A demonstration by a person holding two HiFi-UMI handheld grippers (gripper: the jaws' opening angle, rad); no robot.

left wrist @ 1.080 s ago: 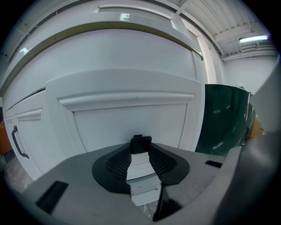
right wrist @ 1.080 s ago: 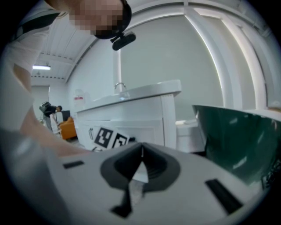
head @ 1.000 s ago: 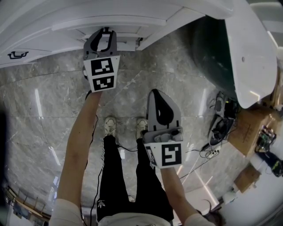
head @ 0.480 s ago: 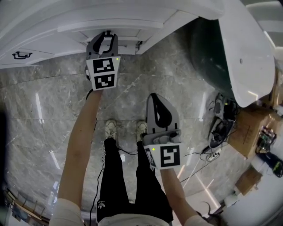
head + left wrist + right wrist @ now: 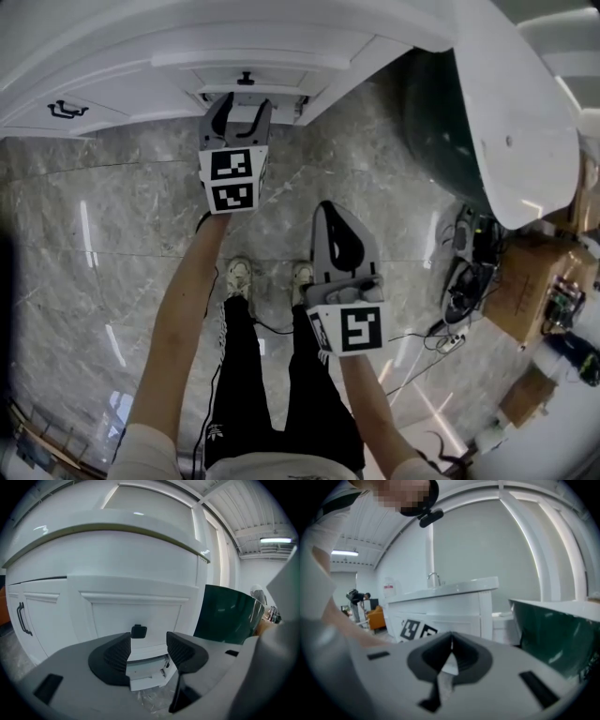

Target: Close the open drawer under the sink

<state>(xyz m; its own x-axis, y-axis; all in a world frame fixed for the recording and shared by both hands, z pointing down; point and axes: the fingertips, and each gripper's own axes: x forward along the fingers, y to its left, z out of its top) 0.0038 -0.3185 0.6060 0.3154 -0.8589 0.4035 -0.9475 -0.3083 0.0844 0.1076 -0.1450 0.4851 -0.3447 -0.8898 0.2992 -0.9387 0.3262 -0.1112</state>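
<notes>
Opening wide just now, left gripper point(image 5: 148, 644) jaws hold nothing.

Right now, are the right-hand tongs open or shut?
Shut. In the right gripper view the right tongs meet at their tips, with nothing held between them.
</notes>
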